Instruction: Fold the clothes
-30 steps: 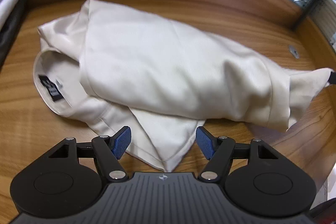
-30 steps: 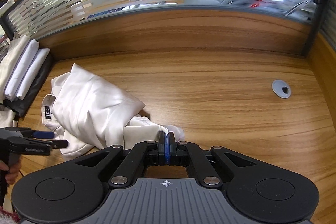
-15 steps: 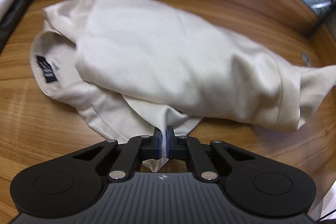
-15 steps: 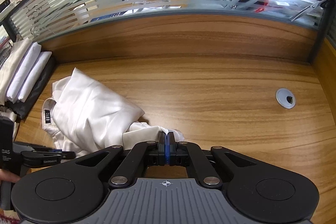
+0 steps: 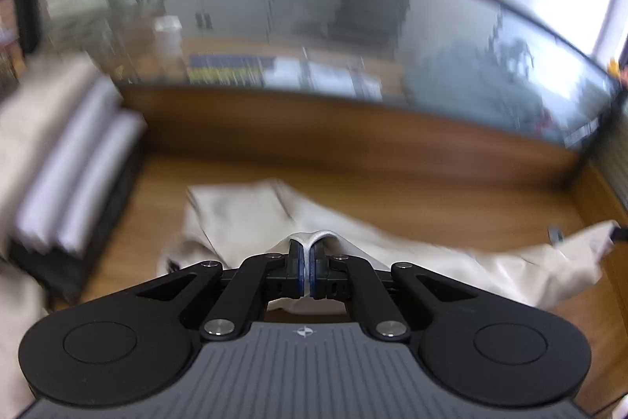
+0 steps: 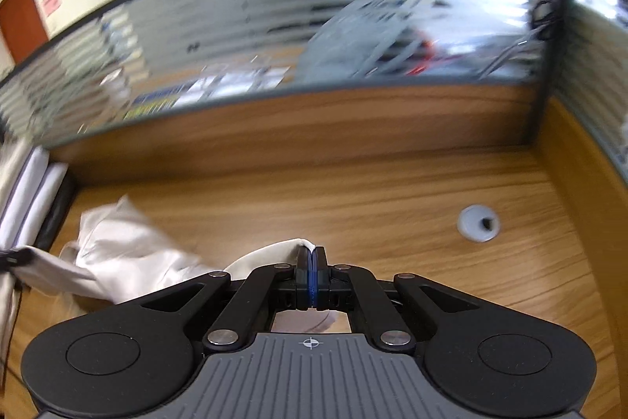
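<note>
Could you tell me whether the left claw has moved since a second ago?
Yes. The left claw, shut on the shirt, has risen and tilted up: the glass partition now fills its view.

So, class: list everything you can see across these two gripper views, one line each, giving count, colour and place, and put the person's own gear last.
Shirt: one, cream, on the desk, pinched at two spots and stretched between the grippers.
Folded clothes: a blurred stack, white and cream, at the desk's left edge on something dark.
Desk: one, wood grain, under everything.
Cable grommet: one, grey, set in the desk at right.
Partition: frosted striped glass above a wooden panel, behind the desk.
Door: one, reddish brown, far left.
Left gripper: black with blue pads, shut on the shirt.
Right gripper: black with blue pads, shut on the shirt.
</note>
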`<state>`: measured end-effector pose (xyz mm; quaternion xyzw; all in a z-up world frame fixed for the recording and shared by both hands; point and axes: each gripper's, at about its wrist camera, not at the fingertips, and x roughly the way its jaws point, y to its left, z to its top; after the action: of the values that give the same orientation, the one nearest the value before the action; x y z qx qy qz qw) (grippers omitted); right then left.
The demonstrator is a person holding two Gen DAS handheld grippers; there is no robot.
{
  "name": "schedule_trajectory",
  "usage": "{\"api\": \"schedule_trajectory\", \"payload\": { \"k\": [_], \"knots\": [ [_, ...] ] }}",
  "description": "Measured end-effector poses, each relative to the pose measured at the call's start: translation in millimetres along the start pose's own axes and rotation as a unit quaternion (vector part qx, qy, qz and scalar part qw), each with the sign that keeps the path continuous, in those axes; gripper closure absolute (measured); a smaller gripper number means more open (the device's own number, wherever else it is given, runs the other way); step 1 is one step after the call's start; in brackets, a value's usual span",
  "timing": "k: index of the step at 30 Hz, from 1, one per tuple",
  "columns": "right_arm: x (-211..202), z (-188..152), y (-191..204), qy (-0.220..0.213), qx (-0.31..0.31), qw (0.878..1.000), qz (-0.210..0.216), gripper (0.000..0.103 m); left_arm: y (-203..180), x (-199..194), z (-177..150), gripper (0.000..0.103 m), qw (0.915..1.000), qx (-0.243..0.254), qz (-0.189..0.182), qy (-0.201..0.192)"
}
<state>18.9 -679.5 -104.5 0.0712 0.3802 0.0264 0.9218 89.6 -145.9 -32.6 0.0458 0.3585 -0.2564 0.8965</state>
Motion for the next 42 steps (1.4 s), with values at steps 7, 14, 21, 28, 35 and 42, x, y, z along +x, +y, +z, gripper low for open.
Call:
{"api": "schedule_trajectory", "payload": {
  "k": [7,14,21,28,35,42],
  "knots": [
    [-41.6,27.2,-43.8,-0.064,0.052,0.996,-0.045,0.101,19.2,-46.1,70.8,0.101,0.9958,-0.016,0.016,-0.089],
    [-62.1,2.1,-57.7,-0.024,0.045,0.996,-0.067,0.101,39.0,-63.8,25.1,0.101,0.9991,-0.018,0.035,-0.017],
    [-41.9,-68.8,-43.2,0.116,0.037,0.992,-0.041,0.101,62.2,-53.2,-70.9,0.101,0.9889,-0.035,0.097,0.107],
    [-19.7,-100.1,-16.8,0.19,-0.036,0.981,-0.013,0.098,66.0,-60.4,-116.0,0.079,0.9862,-0.055,0.089,0.128],
    [-2.3,-75.2,5.2,0.171,-0.123,0.978,0.014,0.075,32.9,-55.0,-103.2,0.047,0.9924,-0.036,0.057,0.103],
    [32.1,-67.8,45.9,0.159,-0.183,0.967,0.073,0.073,-6.4,-16.1,-98.1,0.036,0.9943,0.01,0.032,0.102]
  ]
}}
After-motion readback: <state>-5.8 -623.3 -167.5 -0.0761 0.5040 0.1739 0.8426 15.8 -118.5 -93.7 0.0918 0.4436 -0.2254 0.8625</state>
